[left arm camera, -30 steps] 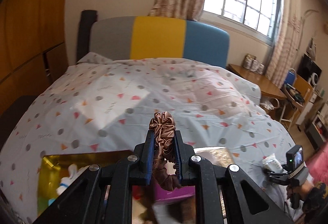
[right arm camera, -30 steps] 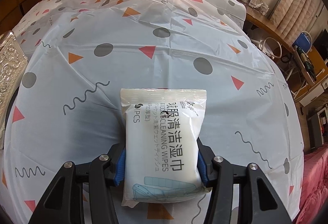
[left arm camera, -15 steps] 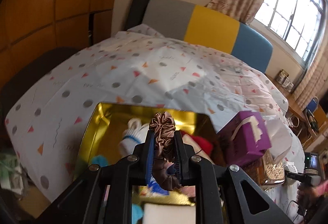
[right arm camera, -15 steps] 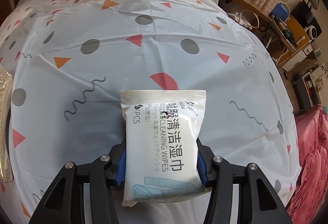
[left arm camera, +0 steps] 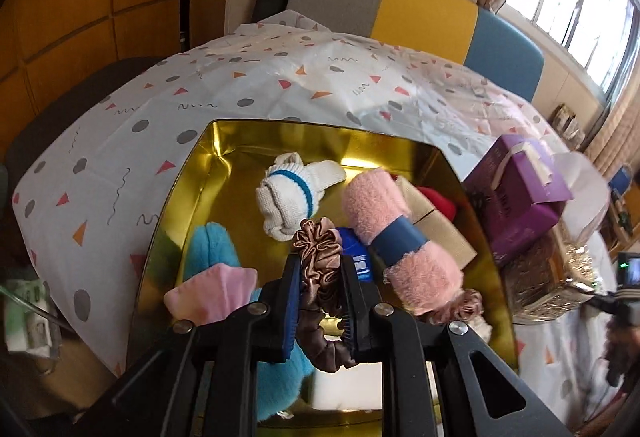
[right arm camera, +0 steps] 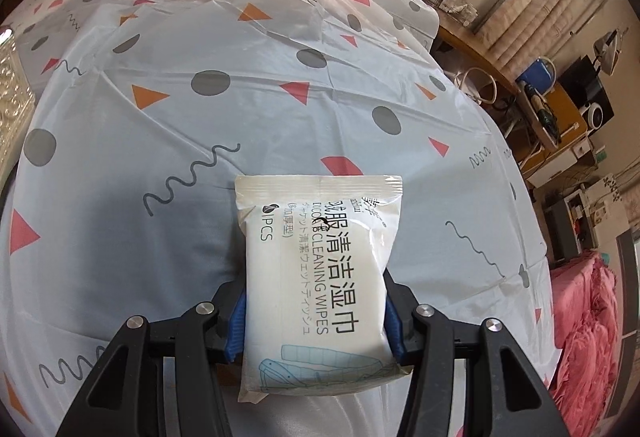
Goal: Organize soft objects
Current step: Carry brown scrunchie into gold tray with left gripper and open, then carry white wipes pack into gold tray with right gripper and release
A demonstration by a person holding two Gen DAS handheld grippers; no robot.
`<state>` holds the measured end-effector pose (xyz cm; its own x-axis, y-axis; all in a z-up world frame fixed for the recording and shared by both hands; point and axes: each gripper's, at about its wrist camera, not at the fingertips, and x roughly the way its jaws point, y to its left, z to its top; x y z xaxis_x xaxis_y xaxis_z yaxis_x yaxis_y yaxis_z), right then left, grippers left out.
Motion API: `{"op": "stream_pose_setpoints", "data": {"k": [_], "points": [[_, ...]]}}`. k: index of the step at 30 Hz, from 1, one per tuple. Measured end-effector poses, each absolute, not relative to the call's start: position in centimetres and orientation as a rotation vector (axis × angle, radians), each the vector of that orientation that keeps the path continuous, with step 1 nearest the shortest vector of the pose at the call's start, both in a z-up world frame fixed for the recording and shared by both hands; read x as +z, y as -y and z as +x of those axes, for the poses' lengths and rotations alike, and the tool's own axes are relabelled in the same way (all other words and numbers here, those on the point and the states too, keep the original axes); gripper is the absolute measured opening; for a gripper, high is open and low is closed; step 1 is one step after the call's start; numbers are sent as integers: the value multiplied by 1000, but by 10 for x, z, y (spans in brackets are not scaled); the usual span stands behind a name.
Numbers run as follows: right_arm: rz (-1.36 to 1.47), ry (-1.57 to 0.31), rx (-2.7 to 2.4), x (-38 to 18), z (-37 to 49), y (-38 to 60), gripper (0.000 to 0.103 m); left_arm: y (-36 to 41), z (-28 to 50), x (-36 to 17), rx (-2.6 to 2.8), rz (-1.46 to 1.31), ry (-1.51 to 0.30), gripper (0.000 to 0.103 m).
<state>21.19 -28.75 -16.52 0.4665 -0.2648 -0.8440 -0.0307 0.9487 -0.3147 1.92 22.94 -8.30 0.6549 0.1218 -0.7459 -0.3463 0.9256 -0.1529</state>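
Brown satin scrunchie (left arm camera: 320, 269) pinched in left gripper (left arm camera: 320, 301) jaws, now carried from over bare bed to above gold tin (left arm camera: 208, 157) of soft items, likely ready to drop; right gripper (right arm camera: 314, 321) jaws unchanged, clamping wipes pack (right arm camera: 320, 269) over bedsheet (right arm camera: 200, 117).

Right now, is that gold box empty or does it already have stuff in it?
Not empty. The gold box already holds a white sock, a rolled pink towel and blue fluff, among others.

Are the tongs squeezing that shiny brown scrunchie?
Touching. The left wrist view shows the left tongs with both blue pads pressed against the brown satin scrunchie.
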Motion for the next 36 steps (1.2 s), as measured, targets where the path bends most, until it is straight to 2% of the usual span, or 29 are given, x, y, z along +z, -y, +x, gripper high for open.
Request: {"op": "stream_pose_setpoints", "data": {"k": [17, 23, 27, 36], "points": [[-325, -1073, -146, -166, 211, 285, 53, -220, 32, -98, 322, -196, -838, 31], [-328, -1072, -145, -166, 211, 285, 53, -219, 30, -98, 327, -194, -836, 39], [-325, -1073, -144, -165, 211, 285, 53, -219, 28, -93, 341, -190, -815, 48], [-301, -1077, -141, -165, 213, 287, 53, -215, 13, -73, 336, -176, -751, 58]]}}
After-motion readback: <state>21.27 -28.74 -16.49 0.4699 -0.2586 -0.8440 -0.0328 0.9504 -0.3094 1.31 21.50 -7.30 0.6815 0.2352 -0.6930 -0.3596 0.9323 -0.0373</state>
